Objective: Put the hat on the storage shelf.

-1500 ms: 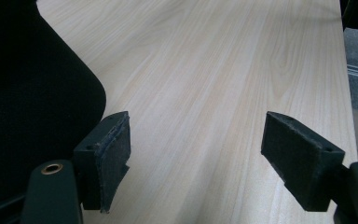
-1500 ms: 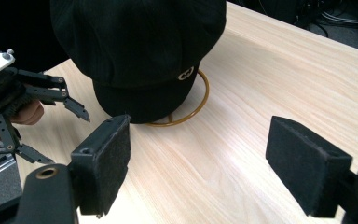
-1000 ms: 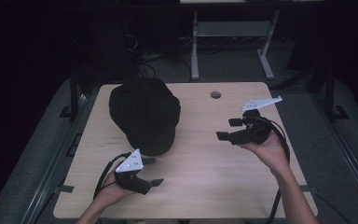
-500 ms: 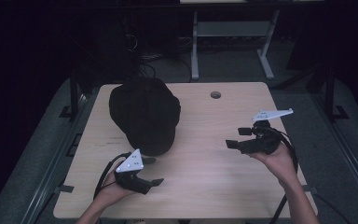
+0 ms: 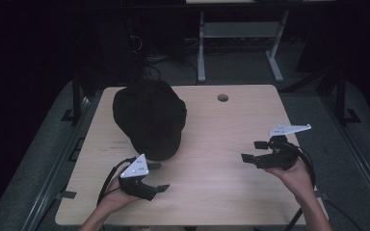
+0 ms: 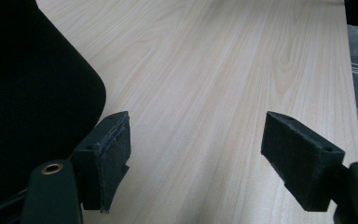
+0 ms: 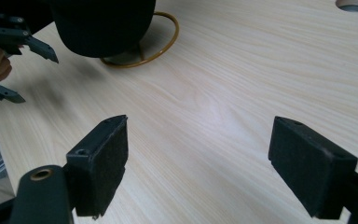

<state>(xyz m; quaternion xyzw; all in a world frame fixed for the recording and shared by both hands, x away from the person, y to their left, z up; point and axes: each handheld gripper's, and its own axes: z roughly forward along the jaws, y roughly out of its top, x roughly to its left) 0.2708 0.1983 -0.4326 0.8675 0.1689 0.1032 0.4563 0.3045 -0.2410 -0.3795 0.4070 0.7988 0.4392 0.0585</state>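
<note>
Since a second ago the right gripper (image 5: 253, 150) has drawn back from the middle of the frame toward the lower right, away from the black cap (image 5: 149, 118), while the left gripper (image 5: 158, 176) has stayed put at the lower left. Both pairs of fingers are released: the left gripper view shows its pads (image 6: 107, 156) spread wide with bare wood between them, and the right gripper view shows the same gap over the surface (image 7: 223, 107).

The cap sits in the upper left part of the surface (image 5: 231, 192), crown up, its brim pointing toward the bottom of the frame and ending just beside the left gripper. In the right gripper view a tan ring (image 7: 161, 44) peeks out from under the cap's edge, so the cap seems to rest on some kind of stand or hoop; what it is cannot be told.

As a judgement, the cap looks already placed and let go, with nothing held. What may be left is little more than pulling the left gripper clear.
</note>
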